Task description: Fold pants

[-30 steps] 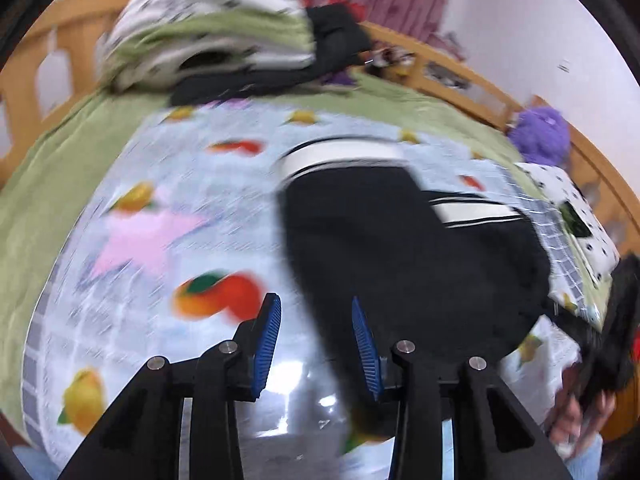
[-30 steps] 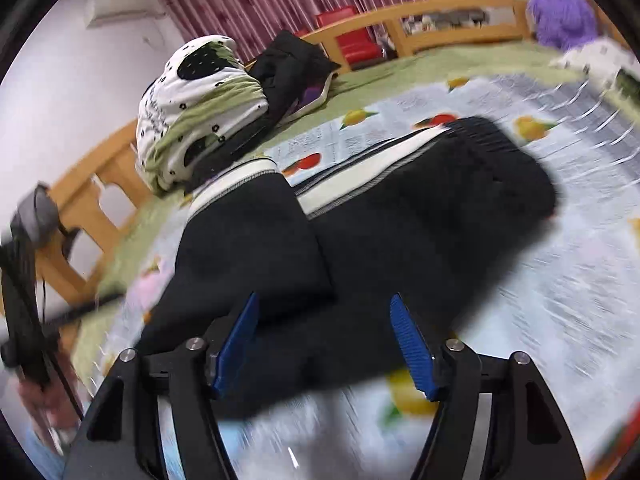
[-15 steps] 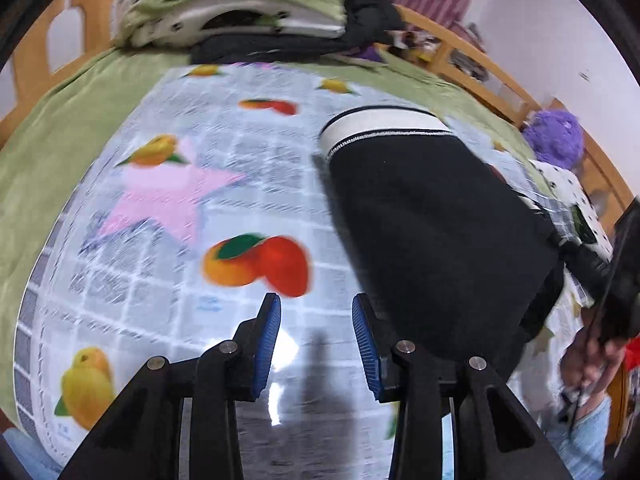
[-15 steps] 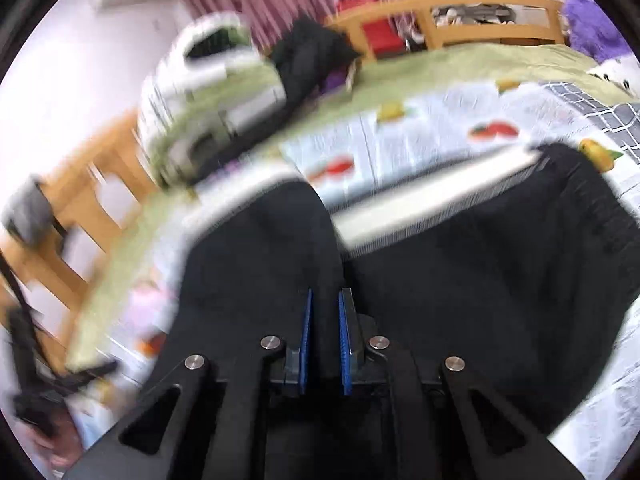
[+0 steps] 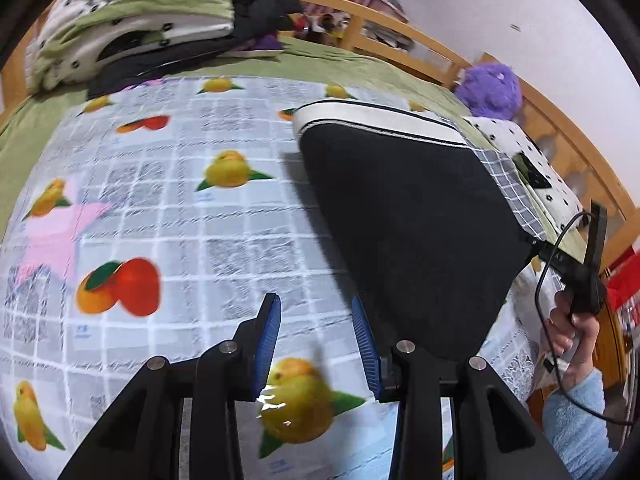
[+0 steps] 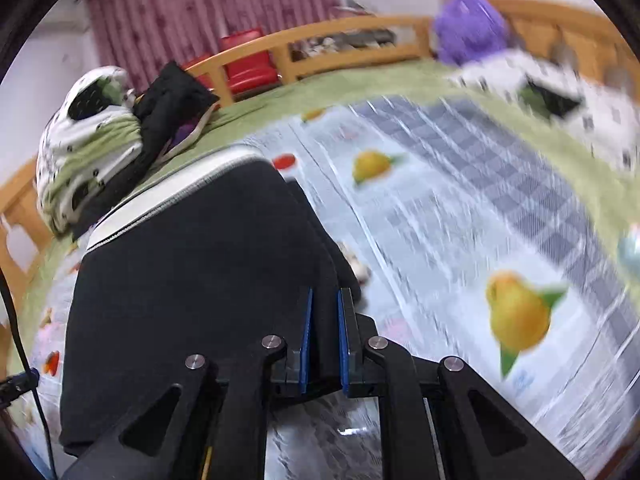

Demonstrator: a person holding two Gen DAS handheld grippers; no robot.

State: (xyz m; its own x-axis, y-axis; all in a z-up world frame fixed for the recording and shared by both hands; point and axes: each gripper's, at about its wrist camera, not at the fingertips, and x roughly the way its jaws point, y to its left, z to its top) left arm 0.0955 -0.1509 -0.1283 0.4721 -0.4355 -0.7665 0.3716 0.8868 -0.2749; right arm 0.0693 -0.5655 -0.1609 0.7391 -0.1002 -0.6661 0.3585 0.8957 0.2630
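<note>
The black pants (image 5: 412, 216) with a white striped waistband (image 5: 376, 120) are folded and held up off the fruit-print sheet (image 5: 168, 216). In the right wrist view my right gripper (image 6: 323, 308) is shut on the pants' (image 6: 200, 280) right edge. It shows in the left wrist view (image 5: 576, 272) at the far right, gripping the fabric. My left gripper (image 5: 316, 320) is open and empty above the sheet, just left of the pants' lower edge.
A stack of folded bedding and dark clothes (image 5: 152, 20) lies at the far end of the bed. A purple plush toy (image 5: 490, 88) and a spotted pillow (image 5: 532, 172) sit at the right by the wooden rail (image 5: 400, 40).
My right gripper closed on the pants and lifted them off the sheet, pulling them right. My left gripper stayed open and shifted left of the pants.
</note>
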